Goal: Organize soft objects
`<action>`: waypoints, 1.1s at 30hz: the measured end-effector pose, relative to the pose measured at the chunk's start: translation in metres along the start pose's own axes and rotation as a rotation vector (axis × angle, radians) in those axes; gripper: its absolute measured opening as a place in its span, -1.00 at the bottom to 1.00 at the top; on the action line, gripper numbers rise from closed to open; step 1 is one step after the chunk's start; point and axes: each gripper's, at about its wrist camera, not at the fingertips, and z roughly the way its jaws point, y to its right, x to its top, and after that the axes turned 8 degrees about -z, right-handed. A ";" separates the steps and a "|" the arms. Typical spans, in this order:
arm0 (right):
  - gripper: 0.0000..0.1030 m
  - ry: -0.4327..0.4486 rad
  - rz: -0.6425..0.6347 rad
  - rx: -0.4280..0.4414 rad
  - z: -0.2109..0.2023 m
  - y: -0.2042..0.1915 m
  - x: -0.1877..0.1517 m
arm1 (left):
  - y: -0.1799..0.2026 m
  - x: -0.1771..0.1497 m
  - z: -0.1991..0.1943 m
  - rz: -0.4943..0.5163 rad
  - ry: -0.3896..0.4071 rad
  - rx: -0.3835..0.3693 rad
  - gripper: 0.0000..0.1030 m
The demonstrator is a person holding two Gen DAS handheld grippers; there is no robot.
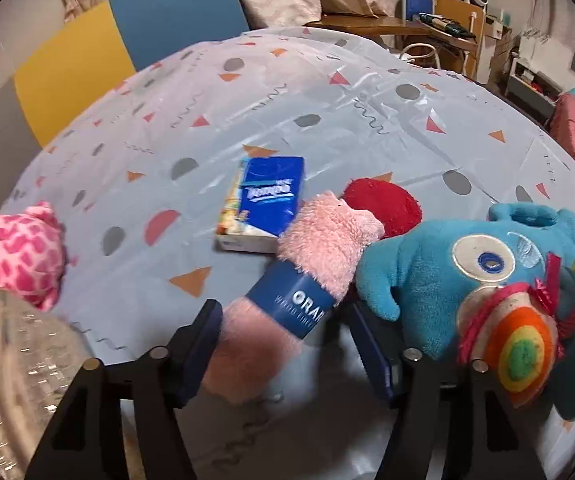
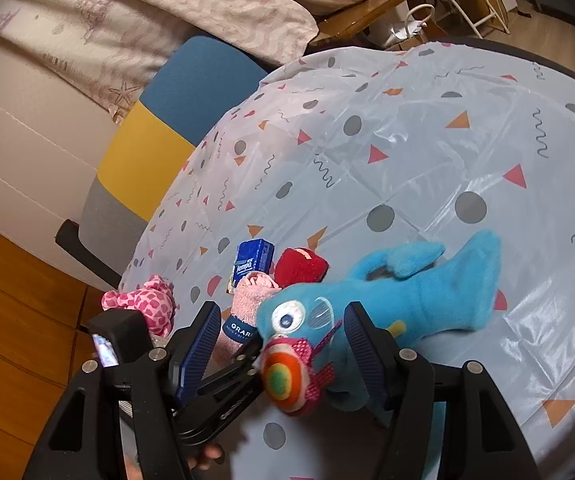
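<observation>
Straddling a rolled pink fuzzy sock [image 1: 319, 240] low in frame, the left gripper [image 1: 287, 344] has its jaws released around it. Right gripper [image 2: 283, 344] jaws bracket the blue plush fish [image 2: 387, 292] on the table [image 2: 427, 140]; contact unclear, likely steadying it.

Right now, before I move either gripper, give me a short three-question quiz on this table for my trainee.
1. True or false: the tissue pack stands on end.
2. What lies between the jaws of the left gripper? A) red plush B) pink fluffy roll C) blue fish toy
3. Fill in: the band round the pink fluffy roll is ____.
Key: 1 false, it lies flat; 2 B; 3 blue.
</observation>
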 end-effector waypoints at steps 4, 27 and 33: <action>0.26 0.002 0.026 -0.011 0.001 0.006 0.000 | 0.006 -0.005 0.003 0.006 0.022 -0.010 -0.32; 0.26 -0.044 -0.050 -0.086 0.013 -0.003 -0.007 | 0.008 -0.184 -0.115 -0.118 0.114 -0.029 -0.19; 0.26 -0.071 -0.101 -0.122 0.021 -0.011 -0.011 | 0.008 -0.172 -0.107 -0.096 0.151 -0.067 -0.13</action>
